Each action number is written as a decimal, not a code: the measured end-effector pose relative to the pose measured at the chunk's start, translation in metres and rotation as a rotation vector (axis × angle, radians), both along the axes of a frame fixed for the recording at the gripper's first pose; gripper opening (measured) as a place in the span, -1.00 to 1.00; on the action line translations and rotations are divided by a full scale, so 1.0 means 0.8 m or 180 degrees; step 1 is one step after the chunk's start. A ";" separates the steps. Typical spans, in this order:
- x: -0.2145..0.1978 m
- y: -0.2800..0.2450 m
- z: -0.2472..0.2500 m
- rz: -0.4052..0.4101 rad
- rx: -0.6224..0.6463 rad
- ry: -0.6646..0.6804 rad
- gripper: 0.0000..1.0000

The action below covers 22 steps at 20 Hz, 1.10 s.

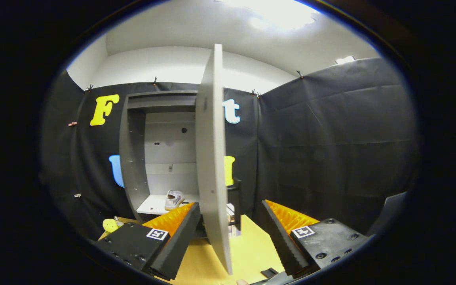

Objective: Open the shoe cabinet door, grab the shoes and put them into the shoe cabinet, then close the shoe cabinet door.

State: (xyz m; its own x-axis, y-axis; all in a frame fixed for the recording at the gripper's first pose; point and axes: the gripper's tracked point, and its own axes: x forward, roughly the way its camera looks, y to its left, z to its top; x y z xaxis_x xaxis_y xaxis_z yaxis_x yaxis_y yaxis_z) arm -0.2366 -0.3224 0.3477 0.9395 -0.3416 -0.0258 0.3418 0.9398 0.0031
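A: Support surface?
B: Yellow table (247, 249); shoe cabinet (133, 158) stands on it, small yellow obj. (109, 225) nearby.
A: Cabinet shelf (152, 204)?
B: One white shoe (173, 199) on it.

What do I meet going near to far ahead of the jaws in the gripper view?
Open gripper straddling the edge of the grey cabinet door → yellow tabletop → white shoe on the white cabinet shelf → grey cabinet back panel.

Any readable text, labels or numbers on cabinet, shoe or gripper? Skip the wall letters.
No readable text.
Square black-and-white marker on each of the fingers: pattern, no words.
White shoe in grey shoe cabinet: no brand legible.
Open fingers straddle the edge of the grey cabinet door.
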 end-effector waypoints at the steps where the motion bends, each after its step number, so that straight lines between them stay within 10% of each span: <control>1: 0.004 -0.014 0.000 0.0044 0.0032 -0.0006 0.95; 9: 0.060 -0.066 -0.037 0.0666 0.0298 0.0136 0.96; 22: 0.097 0.036 -0.053 0.1226 0.0288 0.0137 0.95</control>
